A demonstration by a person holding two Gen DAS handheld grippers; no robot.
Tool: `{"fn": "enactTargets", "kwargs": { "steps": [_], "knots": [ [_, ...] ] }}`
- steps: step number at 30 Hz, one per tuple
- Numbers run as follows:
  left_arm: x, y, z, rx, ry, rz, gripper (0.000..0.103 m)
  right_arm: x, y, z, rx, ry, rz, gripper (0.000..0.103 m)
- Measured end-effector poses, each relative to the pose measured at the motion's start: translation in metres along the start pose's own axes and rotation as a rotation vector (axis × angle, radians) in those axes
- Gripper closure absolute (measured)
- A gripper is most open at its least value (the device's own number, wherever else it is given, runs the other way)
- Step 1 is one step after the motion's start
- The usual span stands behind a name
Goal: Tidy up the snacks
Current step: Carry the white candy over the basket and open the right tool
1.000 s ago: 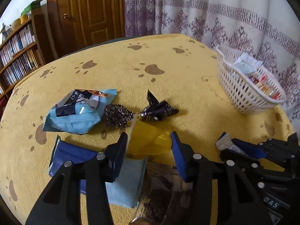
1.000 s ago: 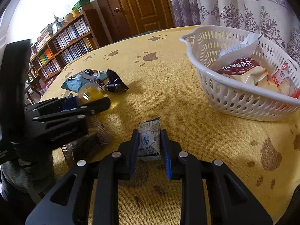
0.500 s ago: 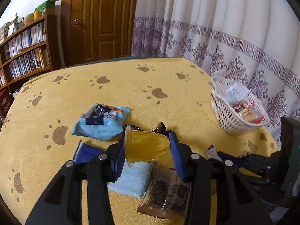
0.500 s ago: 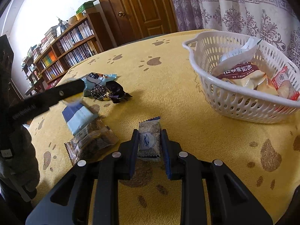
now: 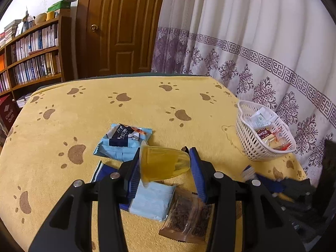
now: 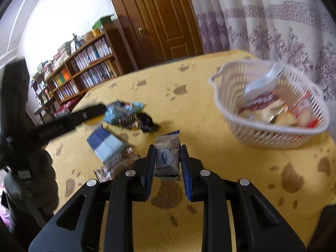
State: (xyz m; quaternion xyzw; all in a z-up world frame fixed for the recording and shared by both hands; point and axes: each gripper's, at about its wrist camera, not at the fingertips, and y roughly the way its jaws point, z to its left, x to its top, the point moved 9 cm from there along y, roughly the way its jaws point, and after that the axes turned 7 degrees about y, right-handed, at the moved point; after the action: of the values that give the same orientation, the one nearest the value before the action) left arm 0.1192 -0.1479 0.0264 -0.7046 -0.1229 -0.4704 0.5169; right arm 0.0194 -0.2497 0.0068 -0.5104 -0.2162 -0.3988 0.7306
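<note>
Yellow paw-print cloth (image 5: 134,96), bookshelf (image 5: 31,52), door (image 5: 119,27), left fingers (image 5: 194,168) gripping jelly cup (image 5: 163,164), right fingers (image 6: 151,163) gripping biscuit packet (image 6: 167,157)

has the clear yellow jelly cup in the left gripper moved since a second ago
Yes. The clear yellow jelly cup has been lifted: it lay low beside the light blue snack packet on the table, and now hangs above it, clamped in the left gripper.

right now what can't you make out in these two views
- Left wrist view: the dark candies behind the yellow jelly cup are nearly hidden by the cup, held in the left tool.
- Left wrist view: the right tool is cut off at the edge; its grip is not visible there.
- Right wrist view: motion blur smears the print on packets in the white plastic basket.
- Right wrist view: the small patterned packet in the right tool has unreadable print.
</note>
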Motion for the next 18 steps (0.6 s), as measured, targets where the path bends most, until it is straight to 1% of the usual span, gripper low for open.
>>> {"fn": "enactTargets", "kwargs": {
  "steps": [5,11,17,18],
  "knots": [
    [0.001,-0.002,-0.003,-0.003,0.005,-0.008,0.058,0.023,-0.027,-0.011,-0.025,0.023,-0.087,0.079],
    [0.002,-0.004,-0.004,-0.004,0.004,-0.014,0.058,0.049,-0.051,-0.033,-0.088,0.045,-0.184,0.079],
    [0.003,-0.006,-0.006,-0.005,0.009,-0.017,0.058,0.071,-0.048,-0.067,-0.166,0.083,-0.216,0.078],
    [0.004,-0.007,-0.007,-0.006,0.010,-0.019,0.058,0.074,-0.046,-0.072,-0.181,0.090,-0.220,0.076]
  ]
}}
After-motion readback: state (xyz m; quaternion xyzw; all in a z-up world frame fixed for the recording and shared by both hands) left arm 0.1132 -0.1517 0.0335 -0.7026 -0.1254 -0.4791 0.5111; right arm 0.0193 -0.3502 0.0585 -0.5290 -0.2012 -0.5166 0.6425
